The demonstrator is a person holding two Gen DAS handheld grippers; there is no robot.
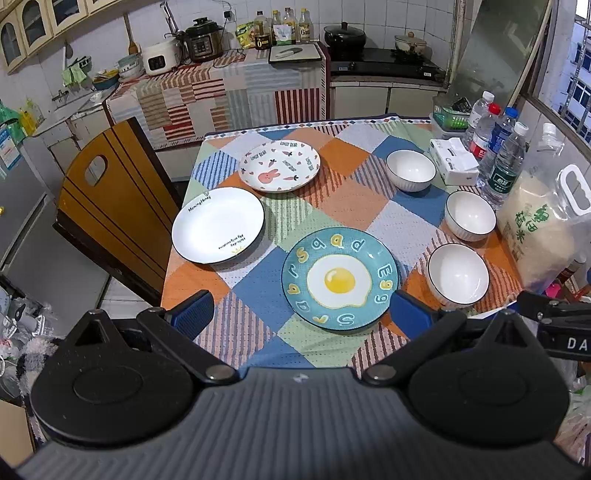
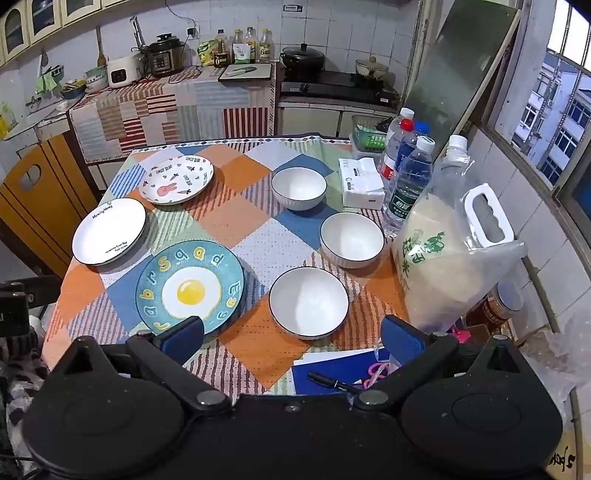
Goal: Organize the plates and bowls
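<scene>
Fingers of both grippers spread wide, nothing between them: left gripper point(image 1: 301, 314) above the egg plate point(image 1: 340, 278), right gripper point(image 2: 291, 338) above the nearest bowl point(image 2: 308, 301). Plates lie apart on the tablecloth's point(image 1: 347, 184) left, three bowls on its right. Judgement: pinch each rim, lift level, stack like on like, set down gently.

White-tiled walls point(image 2: 332, 22) enclose a small kitchen, where a striped cloth drapes the counter point(image 1: 229, 88) beside a black stove point(image 1: 384, 62). Cream cabinets point(image 1: 33, 26) hang upper left; daylight enters a window point(image 2: 554, 122) at right.
</scene>
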